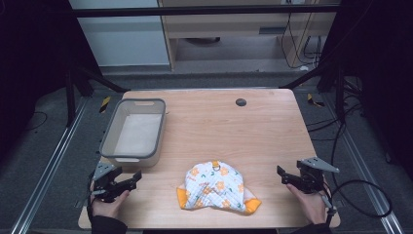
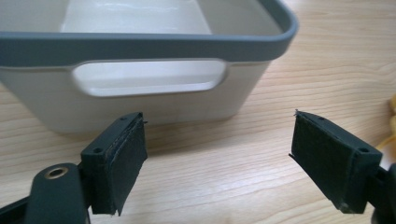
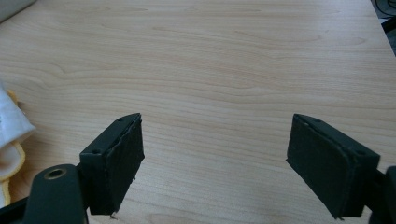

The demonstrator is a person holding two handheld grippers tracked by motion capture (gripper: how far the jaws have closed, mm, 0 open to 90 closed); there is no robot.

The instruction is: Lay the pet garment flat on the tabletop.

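Cloth (image 1: 216, 187) lying crumpled near the table's (image 1: 234, 126) front edge, just right of and nearer than the bin (image 1: 134, 129). Left gripper (image 1: 132, 177) resting by the bin, jaws apart, empty. Right gripper (image 1: 284, 174) sitting well right of the cloth, jaws apart, empty. Risk: pinching only the top layer, so the cloth is sagging or snagging on the bin rim.

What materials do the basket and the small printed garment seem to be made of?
Basket: probably matte plastic, whitish smooth walls with a moulded handle cutout and a grey rim.
Garment: apparently soft woven fabric, white with orange flower print and orange edging; it lies rumpled and creased.
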